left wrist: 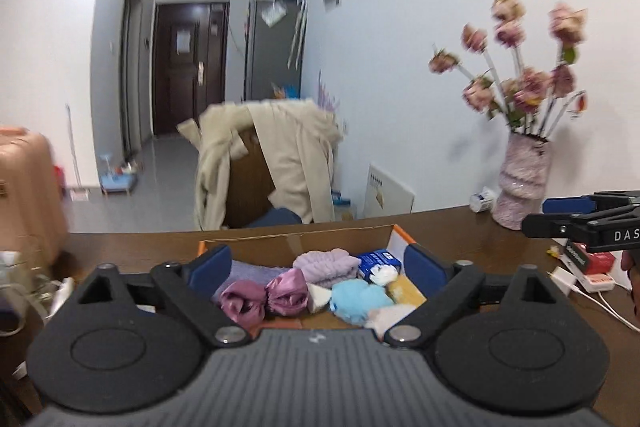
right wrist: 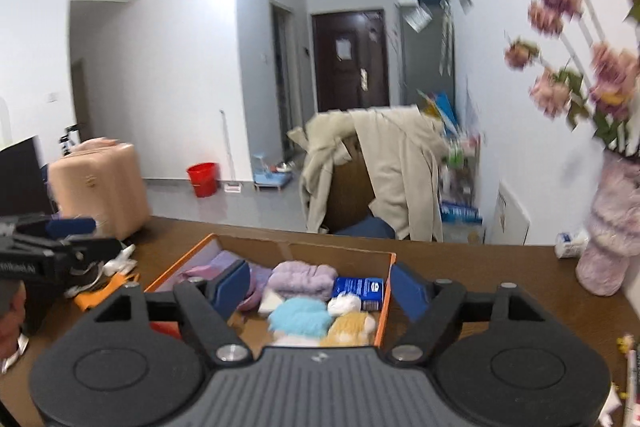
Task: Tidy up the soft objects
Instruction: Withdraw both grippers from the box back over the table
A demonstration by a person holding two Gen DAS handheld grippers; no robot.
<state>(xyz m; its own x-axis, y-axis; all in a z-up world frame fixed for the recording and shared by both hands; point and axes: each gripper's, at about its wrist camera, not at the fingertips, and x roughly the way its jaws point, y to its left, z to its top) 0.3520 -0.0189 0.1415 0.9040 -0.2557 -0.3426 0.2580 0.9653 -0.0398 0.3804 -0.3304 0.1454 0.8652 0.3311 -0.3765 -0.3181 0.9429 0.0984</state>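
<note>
Both tools hang released over the cardboard box [left wrist: 394, 239] on the brown table [left wrist: 448, 231]: the left gripper [left wrist: 316, 265] gapes wide with nothing between its pads, and the right gripper [right wrist: 320, 285] is likewise spread and empty. The soft things lie in the box: a lilac towel roll [left wrist: 326, 266] at the far side, a blue fluffy piece [left wrist: 358, 299] nearer, pink satin rolls [left wrist: 264, 297] to its left. It looks like a drop-off just finished; the next move, I'd say, means finding any stray soft item outside the box
</note>
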